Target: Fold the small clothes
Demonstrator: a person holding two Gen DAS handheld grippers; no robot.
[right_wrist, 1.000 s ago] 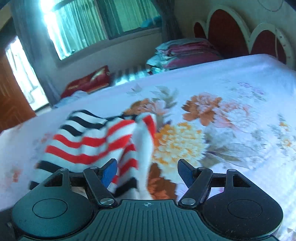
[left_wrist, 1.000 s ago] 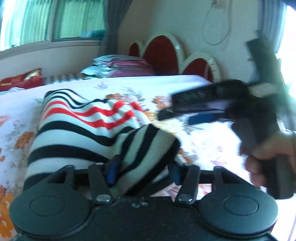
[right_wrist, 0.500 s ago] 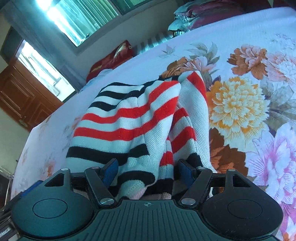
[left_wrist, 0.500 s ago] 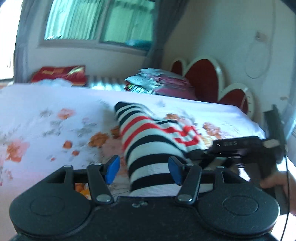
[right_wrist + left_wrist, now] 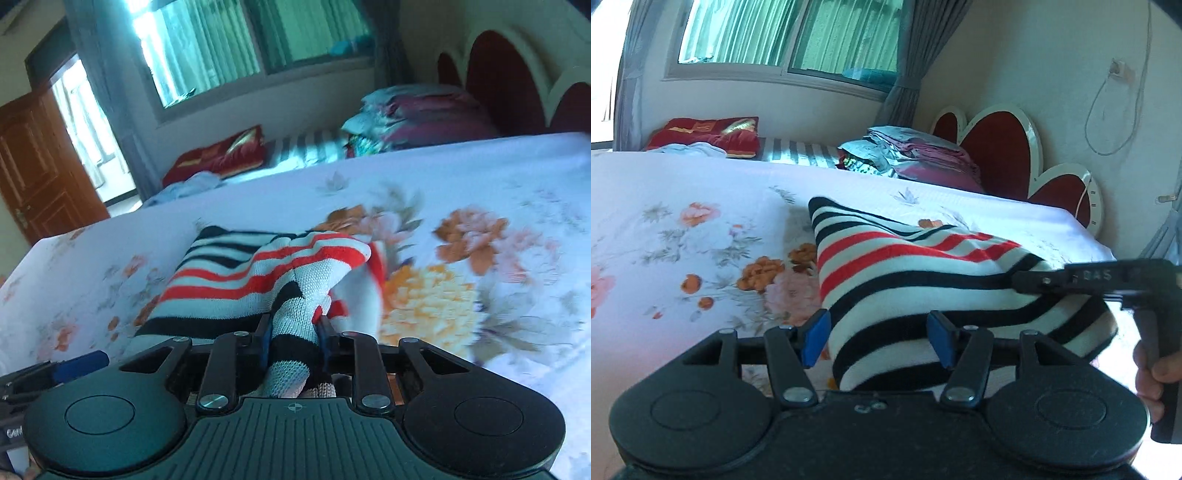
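Seen from the left wrist: left tool (image 5: 878, 339) spread wide around the near edge of the striped sweater (image 5: 923, 273) on the flowered bed (image 5: 683, 229), blue pads apart and not pressing the knit. Also there, at the right, the right tool (image 5: 1015, 281) biting the sweater's corner. Shown only by the right wrist view: right tool (image 5: 293, 338) pressed together on a bunched fold of the sweater (image 5: 236, 280), raised off the bed (image 5: 480, 206).

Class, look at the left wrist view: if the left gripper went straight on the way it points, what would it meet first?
Most likely the striped sweater: its near edge already lies between the open jaws of the left gripper. Behind it comes the floral bedsheet.
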